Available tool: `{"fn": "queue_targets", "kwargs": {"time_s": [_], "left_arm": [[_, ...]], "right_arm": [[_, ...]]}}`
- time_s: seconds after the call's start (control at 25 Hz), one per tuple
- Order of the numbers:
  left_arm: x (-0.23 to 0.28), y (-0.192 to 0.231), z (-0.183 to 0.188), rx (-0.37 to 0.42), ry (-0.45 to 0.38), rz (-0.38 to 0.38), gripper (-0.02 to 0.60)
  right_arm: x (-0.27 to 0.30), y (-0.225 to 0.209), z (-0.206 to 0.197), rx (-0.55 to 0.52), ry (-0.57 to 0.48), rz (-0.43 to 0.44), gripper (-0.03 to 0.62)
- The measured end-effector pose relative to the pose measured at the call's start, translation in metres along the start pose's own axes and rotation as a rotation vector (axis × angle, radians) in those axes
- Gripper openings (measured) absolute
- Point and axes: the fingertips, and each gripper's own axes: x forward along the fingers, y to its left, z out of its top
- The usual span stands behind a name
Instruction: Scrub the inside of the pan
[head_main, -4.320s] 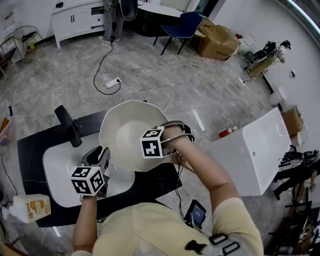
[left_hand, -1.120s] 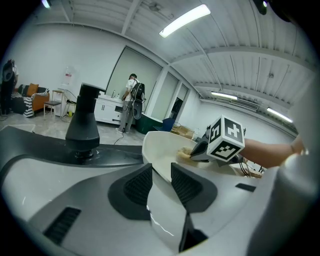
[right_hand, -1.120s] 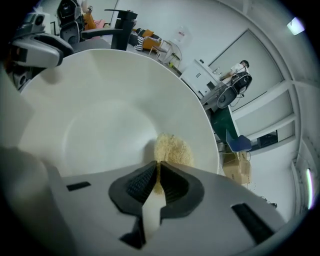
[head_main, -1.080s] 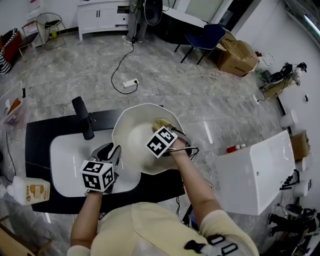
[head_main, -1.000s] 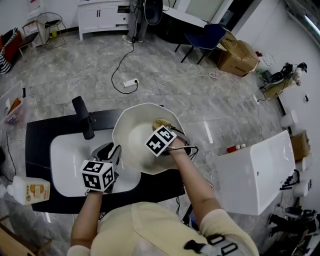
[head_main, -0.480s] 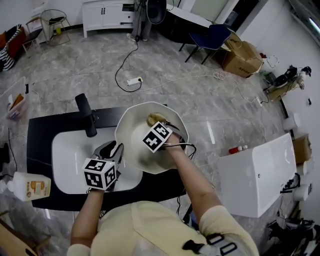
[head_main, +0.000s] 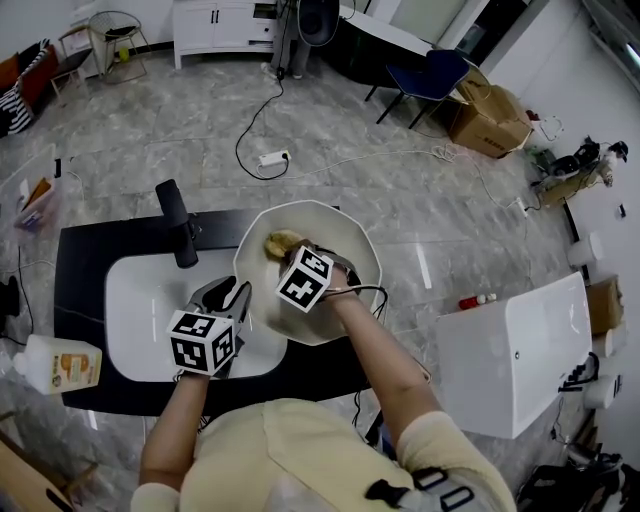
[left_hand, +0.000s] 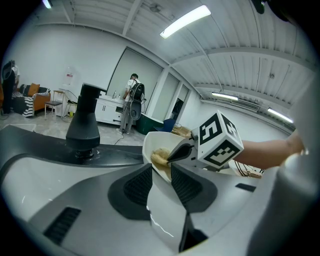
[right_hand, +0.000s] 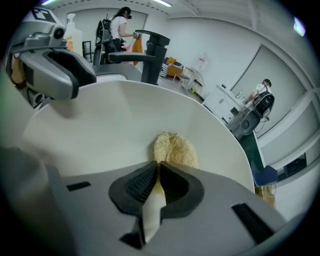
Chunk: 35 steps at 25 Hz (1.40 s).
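Holding the pan (head_main: 345, 255) by its rim in the clenched left gripper (head_main: 233, 296), over the right edge of the sink (head_main: 135, 300). Pressing the sponge (head_main: 282, 242), pinched in the right gripper (head_main: 294, 252), against the pan's inner wall.

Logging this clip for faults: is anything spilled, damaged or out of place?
Nothing stands out. The pan is tilted at the sink only because the left gripper grips its rim; the right gripper holds a sponge inside it.

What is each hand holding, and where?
The left hand-held gripper pinches the pan by its near rim; the right hand-held gripper pinches the sponge by its near end.
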Motion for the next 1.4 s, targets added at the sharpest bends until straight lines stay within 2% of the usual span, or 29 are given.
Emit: {"fn": "queue_targets", "kwargs": {"time_s": [0.4, 0.72, 0.96, 1.16, 1.4], "left_arm": [[0.0, 0.001, 0.0, -0.008, -0.005, -0.005, 0.103], [0.0, 0.002, 0.0, -0.016, -0.011, -0.008, 0.104], [0.0, 0.001, 0.0, -0.015, -0.013, -0.009, 0.104], [0.0, 0.001, -0.001, -0.014, -0.014, -0.014, 0.104], [0.0, 0.0, 0.0, -0.014, -0.014, -0.017, 0.104]], "right_arm": [[-0.012, 0.045, 0.008, -0.133, -0.017, 0.165, 0.035], [-0.025, 0.08, -0.003, -0.222, 0.023, 0.317, 0.035], [-0.041, 0.104, -0.02, -0.29, 0.079, 0.448, 0.035], [-0.053, 0.118, -0.04, -0.301, 0.16, 0.558, 0.035], [-0.067, 0.116, -0.07, -0.261, 0.284, 0.609, 0.035]]}}
